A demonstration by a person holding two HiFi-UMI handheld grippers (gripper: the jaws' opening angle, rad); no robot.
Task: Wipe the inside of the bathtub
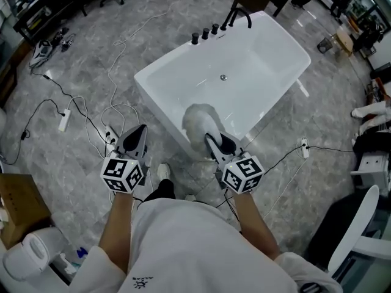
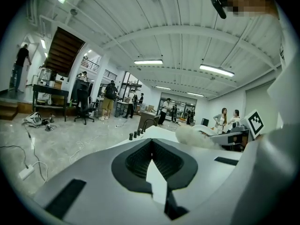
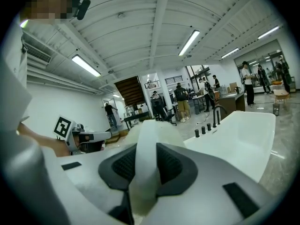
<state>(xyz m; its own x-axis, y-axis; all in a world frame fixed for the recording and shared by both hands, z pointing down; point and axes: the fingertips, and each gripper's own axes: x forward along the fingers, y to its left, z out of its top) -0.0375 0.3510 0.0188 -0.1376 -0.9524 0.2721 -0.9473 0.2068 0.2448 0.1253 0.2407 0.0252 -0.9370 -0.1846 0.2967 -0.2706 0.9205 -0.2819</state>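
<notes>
A white bathtub (image 1: 160,72) stands on the grey floor, with a black faucet (image 1: 238,16) and knobs (image 1: 205,34) at its far end and a drain (image 1: 223,77) in its bottom. My right gripper (image 1: 215,140) is shut on the white handle (image 3: 145,158) of a fluffy white duster (image 1: 198,124), whose head hangs over the tub's near rim. The left gripper (image 1: 135,136) is held left of the tub over the floor, jaws shut with nothing between them. In the left gripper view the tub (image 2: 154,131) and duster (image 2: 192,136) lie just beyond its jaws.
Cables and a power strip (image 1: 63,121) lie on the floor left of the tub. A cardboard box (image 1: 21,203) sits at lower left and a white chair (image 1: 360,224) at lower right. People stand among desks far behind in both gripper views.
</notes>
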